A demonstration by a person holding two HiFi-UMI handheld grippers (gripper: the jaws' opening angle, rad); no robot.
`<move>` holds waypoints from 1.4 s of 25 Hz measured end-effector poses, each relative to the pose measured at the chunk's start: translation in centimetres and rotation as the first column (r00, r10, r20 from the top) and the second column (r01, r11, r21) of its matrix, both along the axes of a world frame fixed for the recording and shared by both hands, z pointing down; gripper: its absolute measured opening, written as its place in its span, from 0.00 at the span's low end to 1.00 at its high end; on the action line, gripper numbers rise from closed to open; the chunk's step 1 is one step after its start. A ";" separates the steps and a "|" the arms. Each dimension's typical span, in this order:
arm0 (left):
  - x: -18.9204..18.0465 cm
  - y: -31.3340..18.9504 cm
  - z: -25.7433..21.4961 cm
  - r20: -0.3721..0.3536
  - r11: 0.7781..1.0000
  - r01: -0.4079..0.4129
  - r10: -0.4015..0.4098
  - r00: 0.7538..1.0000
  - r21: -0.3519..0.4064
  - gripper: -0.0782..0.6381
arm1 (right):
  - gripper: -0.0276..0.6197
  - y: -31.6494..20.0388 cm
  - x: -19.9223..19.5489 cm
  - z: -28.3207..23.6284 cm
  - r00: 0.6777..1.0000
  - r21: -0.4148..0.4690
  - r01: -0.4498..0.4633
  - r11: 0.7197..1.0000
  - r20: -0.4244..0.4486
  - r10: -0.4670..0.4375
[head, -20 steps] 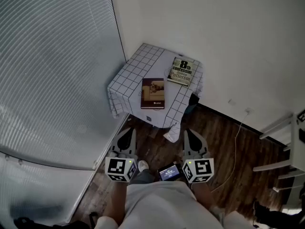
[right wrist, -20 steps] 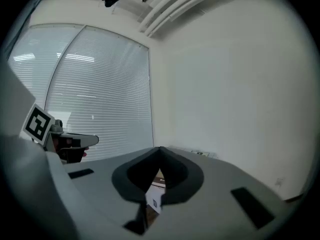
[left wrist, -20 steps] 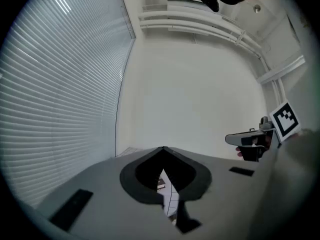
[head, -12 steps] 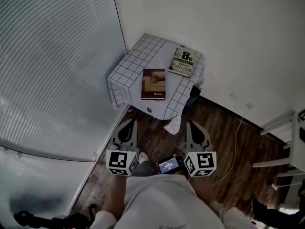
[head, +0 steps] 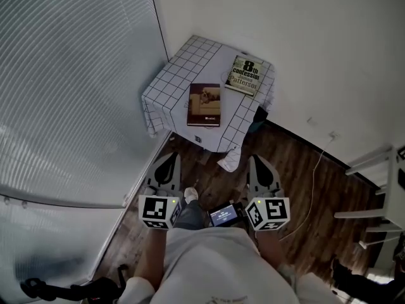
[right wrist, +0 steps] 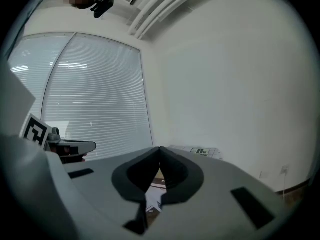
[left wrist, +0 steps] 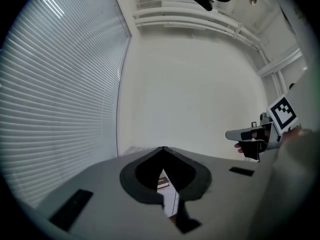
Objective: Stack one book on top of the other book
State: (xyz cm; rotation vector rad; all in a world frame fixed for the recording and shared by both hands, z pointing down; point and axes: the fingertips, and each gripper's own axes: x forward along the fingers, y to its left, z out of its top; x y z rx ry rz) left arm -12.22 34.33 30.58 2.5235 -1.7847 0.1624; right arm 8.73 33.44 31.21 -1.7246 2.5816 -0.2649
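A small table with a white grid-pattern cloth (head: 171, 87) stands in the room corner. A dark maroon book (head: 204, 104) lies near its front edge, and a pale green book with a large "8" (head: 245, 76) lies at the back right, apart from the first. My left gripper (head: 168, 166) and right gripper (head: 259, 168) hang side by side over the wooden floor, short of the table. Both are shut and hold nothing. In the right gripper view the green book (right wrist: 201, 152) shows beyond the shut jaws.
A wall of white blinds (head: 69, 94) runs along the left and a plain wall (head: 304, 49) behind the table. A thin cable (head: 311, 195) trails over the dark wood floor at right. White furniture legs (head: 373, 195) stand at the far right.
The view has shifted slightly and the table sits a little higher in the head view. Both grippers stay shut and side by side in front of the body.
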 end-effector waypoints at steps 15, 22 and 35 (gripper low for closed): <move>-3.3 -9.1 0.4 0.002 1.000 -0.018 0.018 1.000 0.004 0.12 | 0.05 -8.0 -2.8 1.1 1.000 -0.047 -0.013 0.999 -0.014 0.012; -5.4 -15.0 1.9 0.019 0.999 -0.026 0.027 0.999 -0.029 0.12 | 0.05 -13.4 -4.6 1.9 0.998 -0.076 -0.031 0.997 -0.062 0.026; -8.1 -21.3 5.3 -0.012 0.991 -0.099 0.098 0.995 -0.088 0.12 | 0.05 -18.6 -7.8 4.5 0.993 -0.140 -0.090 0.986 -0.084 0.079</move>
